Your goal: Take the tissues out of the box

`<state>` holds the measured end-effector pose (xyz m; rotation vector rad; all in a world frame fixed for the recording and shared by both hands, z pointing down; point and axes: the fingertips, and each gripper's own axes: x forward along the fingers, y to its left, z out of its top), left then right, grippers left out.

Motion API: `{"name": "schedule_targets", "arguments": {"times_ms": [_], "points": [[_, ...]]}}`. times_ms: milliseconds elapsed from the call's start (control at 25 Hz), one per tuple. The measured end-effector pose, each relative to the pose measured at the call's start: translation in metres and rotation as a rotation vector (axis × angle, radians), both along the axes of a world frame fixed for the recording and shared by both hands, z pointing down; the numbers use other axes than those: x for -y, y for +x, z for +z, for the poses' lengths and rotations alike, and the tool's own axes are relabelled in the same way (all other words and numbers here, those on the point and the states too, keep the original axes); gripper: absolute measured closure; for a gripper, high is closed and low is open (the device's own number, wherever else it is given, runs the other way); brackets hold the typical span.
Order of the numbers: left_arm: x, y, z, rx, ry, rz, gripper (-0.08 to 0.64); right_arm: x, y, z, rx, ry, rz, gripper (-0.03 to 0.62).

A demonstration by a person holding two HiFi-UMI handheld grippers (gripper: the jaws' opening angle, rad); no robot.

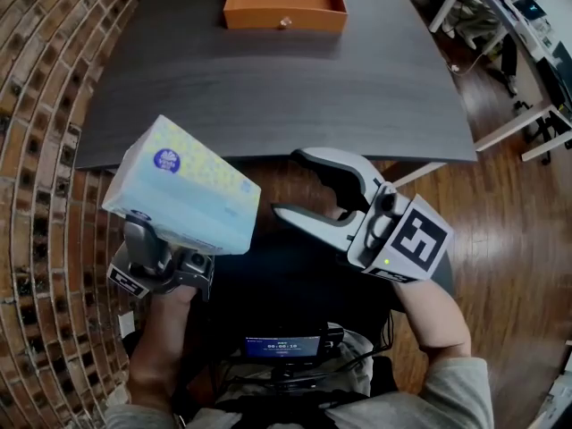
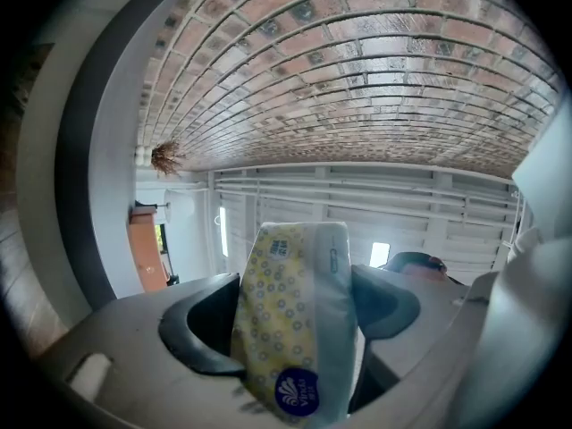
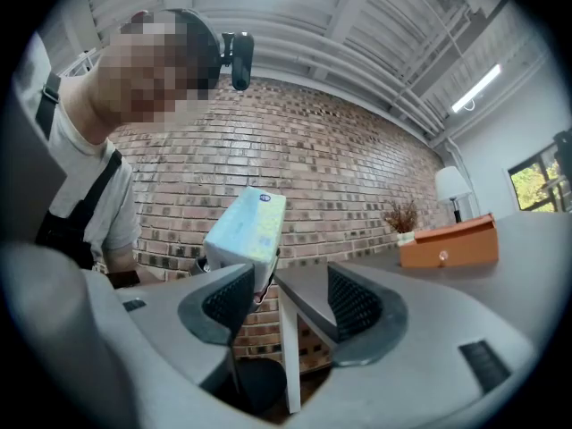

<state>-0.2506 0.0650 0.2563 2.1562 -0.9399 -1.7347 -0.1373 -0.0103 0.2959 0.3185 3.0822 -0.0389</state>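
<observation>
Gripping the tissue pack (image 1: 183, 186), left gripper (image 2: 293, 311) fingers clamped on it, pack tilted aloft by the dark counter's (image 1: 268, 88) near edge, right gripper (image 1: 290, 184) beside it, fingers apart and empty, orange drawer box (image 1: 286, 7) at counter's far end

Glossy plastic-wrapped tissue pack (image 1: 183, 189); matt dark table (image 1: 268, 88); rough brick floor (image 1: 45, 79).

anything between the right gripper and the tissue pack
Nothing: in the head view the stretch from the open right gripper to the tissue pack, clamped in the left gripper, is bare air.
</observation>
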Motion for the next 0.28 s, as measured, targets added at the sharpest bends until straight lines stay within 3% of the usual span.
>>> {"name": "schedule_targets", "arguments": {"times_ms": [280], "points": [[0.0002,0.0021,0.0009,0.000,-0.015,0.007,0.186,-0.0028,0.0008,0.0011,-0.007,-0.006,0.001,0.336]]}}
